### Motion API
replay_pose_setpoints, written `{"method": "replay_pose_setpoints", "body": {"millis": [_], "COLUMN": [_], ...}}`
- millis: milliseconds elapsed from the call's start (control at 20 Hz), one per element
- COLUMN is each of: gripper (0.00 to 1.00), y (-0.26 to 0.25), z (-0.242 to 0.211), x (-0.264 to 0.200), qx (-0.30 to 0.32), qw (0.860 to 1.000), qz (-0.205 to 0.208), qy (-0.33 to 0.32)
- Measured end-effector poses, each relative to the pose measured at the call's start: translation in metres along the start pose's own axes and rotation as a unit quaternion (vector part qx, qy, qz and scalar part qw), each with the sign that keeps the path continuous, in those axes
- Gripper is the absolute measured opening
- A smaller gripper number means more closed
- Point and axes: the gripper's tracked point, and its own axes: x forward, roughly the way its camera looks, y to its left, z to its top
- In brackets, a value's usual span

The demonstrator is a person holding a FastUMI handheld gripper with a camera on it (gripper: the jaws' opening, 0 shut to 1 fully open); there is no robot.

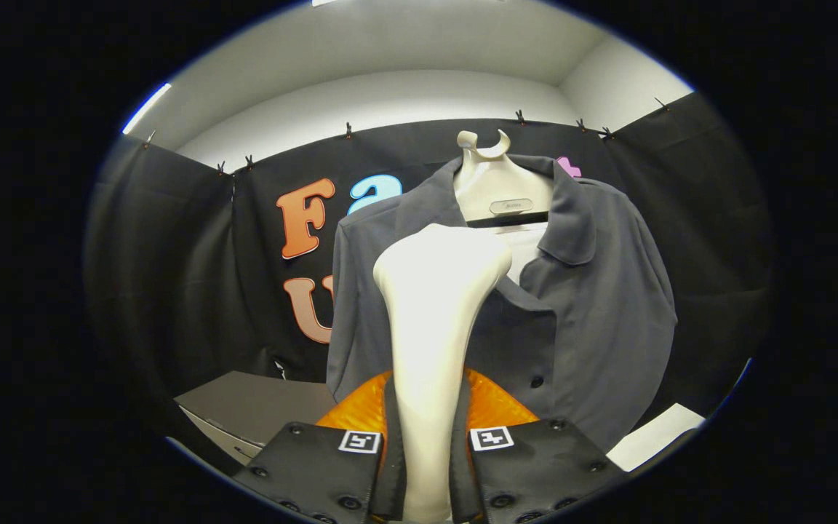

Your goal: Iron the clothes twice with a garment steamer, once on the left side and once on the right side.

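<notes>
My gripper (430, 444) is shut on the handle of a cream garment steamer (433, 306), which stands upright between the fingers, its wide head raised in front of the clothes. Just beyond it a grey collared shirt (593, 306) hangs on a cream hanger (488, 182), front open at the collar, dark buttons down the placket. The steamer head covers the shirt's middle-left chest; whether it touches the cloth I cannot tell.
A grey table surface (252, 407) lies low to the left of the shirt. A white sheet or board (655, 437) lies low to the right. Black cloth walls close in behind and on both sides.
</notes>
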Motion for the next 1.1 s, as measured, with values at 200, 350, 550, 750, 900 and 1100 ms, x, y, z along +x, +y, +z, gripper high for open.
{"method": "replay_pose_setpoints", "body": {"millis": [200,350,550,750,900,1100], "gripper": [0.31,0.31,0.31,0.31,0.31,0.31], "y": [-0.004,-0.005,-0.012,-0.02,-0.024,-0.03], "z": [-0.022,-0.038,-0.059,-0.08,-0.093,-0.117], "x": [0.009,0.009,0.009,0.005,0.002,-0.005], "qx": [-0.01,-0.004,0.009,0.019,0.015,0.014], "qw": [1.0,1.0,0.999,0.999,0.998,0.997], "qz": [0.01,0.018,0.022,0.023,0.022,0.017], "qy": [0.015,0.022,0.032,0.044,0.054,0.071]}}
